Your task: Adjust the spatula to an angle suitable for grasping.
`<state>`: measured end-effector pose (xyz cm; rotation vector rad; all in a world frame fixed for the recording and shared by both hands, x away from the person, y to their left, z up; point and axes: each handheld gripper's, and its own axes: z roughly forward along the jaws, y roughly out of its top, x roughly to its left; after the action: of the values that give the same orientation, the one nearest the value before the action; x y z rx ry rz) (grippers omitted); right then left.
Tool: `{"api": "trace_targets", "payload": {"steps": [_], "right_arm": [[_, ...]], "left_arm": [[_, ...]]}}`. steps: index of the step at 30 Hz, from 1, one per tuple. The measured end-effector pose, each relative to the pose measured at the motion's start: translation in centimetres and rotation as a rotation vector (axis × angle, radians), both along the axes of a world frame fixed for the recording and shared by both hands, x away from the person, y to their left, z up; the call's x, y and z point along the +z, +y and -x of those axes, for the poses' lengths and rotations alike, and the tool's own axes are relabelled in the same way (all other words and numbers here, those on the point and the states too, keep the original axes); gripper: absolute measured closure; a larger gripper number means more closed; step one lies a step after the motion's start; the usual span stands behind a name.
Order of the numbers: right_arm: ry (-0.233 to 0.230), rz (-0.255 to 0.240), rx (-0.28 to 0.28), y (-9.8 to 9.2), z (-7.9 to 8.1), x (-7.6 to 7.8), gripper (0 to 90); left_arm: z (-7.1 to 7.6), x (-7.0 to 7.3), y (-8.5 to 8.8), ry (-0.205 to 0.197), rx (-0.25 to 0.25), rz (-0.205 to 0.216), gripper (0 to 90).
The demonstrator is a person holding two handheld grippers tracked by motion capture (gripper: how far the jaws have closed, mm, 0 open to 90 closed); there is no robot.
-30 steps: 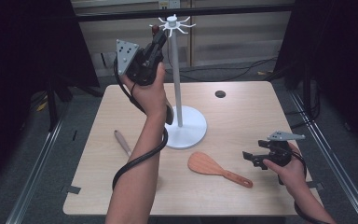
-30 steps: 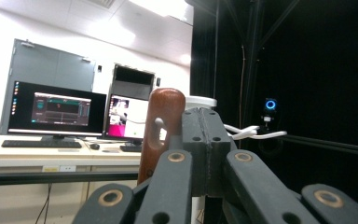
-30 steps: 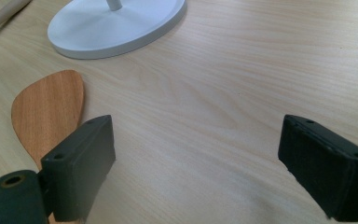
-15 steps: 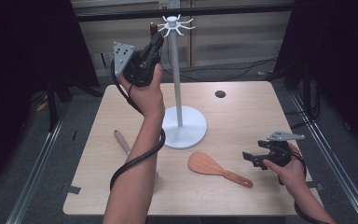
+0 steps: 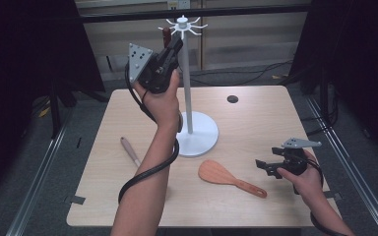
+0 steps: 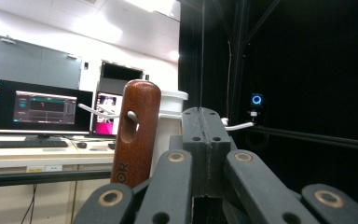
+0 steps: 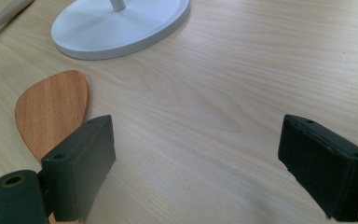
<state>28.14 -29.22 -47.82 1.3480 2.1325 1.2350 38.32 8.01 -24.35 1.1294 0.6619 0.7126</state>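
Note:
A white hook stand (image 5: 187, 83) rises from a round base (image 7: 121, 23) in the middle of the table. From one of its top prongs hangs a dark brown wooden handle (image 6: 135, 130), the prong passing through its hole; the handle (image 5: 166, 34) sits just left of the stand's head. My left gripper (image 5: 178, 41) is held high beside it. Its jaws are pressed together (image 6: 207, 119), and the handle stands to their left, not between them. My right gripper (image 5: 265, 168) hovers low over the table, open (image 7: 196, 154). A light wooden spatula (image 5: 216, 173) lies just to its left (image 7: 51, 107).
A pale wooden stick (image 5: 129, 151) lies on the table (image 5: 256, 123) left of the base, and its end (image 7: 4, 16) is in the right gripper view. A small dark round spot (image 5: 233, 99) marks the far right. Metal rails run along both sides.
My left gripper has edged slightly toward the head of the stand. The right gripper and the spatula have stayed where they were.

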Motion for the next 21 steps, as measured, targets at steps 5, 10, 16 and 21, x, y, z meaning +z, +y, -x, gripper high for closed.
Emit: {"api": "trace_targets", "payload": {"steps": [5,10,16,21], "right_arm": [[-0.001,0.001,-0.002,0.0,0.0,0.1,10.1],[-0.003,-0.003,-0.002,0.0,0.0,0.2,10.1],[-0.007,-0.002,0.003,0.1,-0.1,0.2,10.2],[-0.007,-0.002,0.009,0.3,-0.2,0.3,10.2]], "left_arm": [[0.0,-0.1,-0.3,0.002,-0.004,-0.003,90.0],[0.1,-0.2,-0.4,0.004,-0.004,-0.004,90.0],[0.3,-0.6,-0.4,0.008,-0.003,-0.011,90.0],[0.8,-1.1,-0.1,0.008,0.016,-0.015,86.7]]}}
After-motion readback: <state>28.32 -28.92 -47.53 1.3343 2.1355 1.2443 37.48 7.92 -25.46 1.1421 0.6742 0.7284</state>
